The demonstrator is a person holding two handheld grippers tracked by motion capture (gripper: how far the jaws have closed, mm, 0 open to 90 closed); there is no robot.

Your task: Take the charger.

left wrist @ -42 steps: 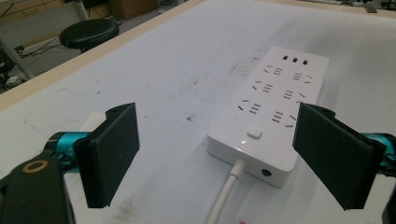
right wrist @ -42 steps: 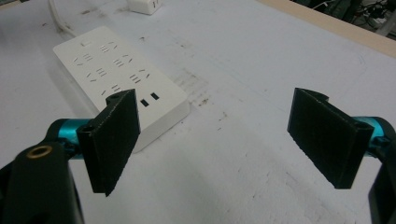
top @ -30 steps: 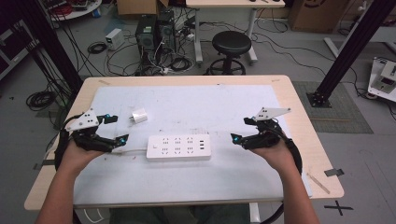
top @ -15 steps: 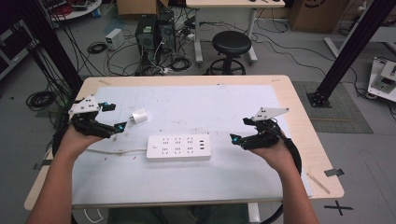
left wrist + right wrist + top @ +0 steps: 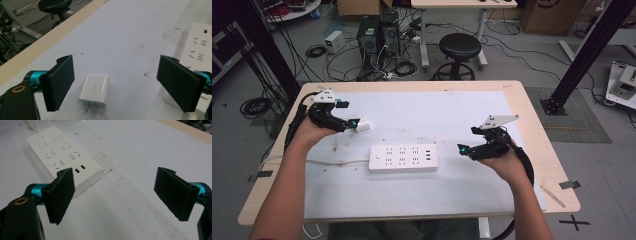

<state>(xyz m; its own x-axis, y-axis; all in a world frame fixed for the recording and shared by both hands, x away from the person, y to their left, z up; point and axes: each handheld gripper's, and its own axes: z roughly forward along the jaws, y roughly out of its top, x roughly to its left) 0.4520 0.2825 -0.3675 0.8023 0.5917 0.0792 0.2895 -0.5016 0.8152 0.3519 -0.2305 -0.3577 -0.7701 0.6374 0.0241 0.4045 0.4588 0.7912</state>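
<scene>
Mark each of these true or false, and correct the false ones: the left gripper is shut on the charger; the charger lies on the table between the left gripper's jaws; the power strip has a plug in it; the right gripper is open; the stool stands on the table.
1. The left gripper is shut on the charger. False: its jaws stand wide apart, neither touching it.
2. The charger lies on the table between the left gripper's jaws. True.
3. The power strip has a plug in it. False: its sockets are all free.
4. The right gripper is open. True.
5. The stool stands on the table. False: it stands on the floor beyond it.
</scene>
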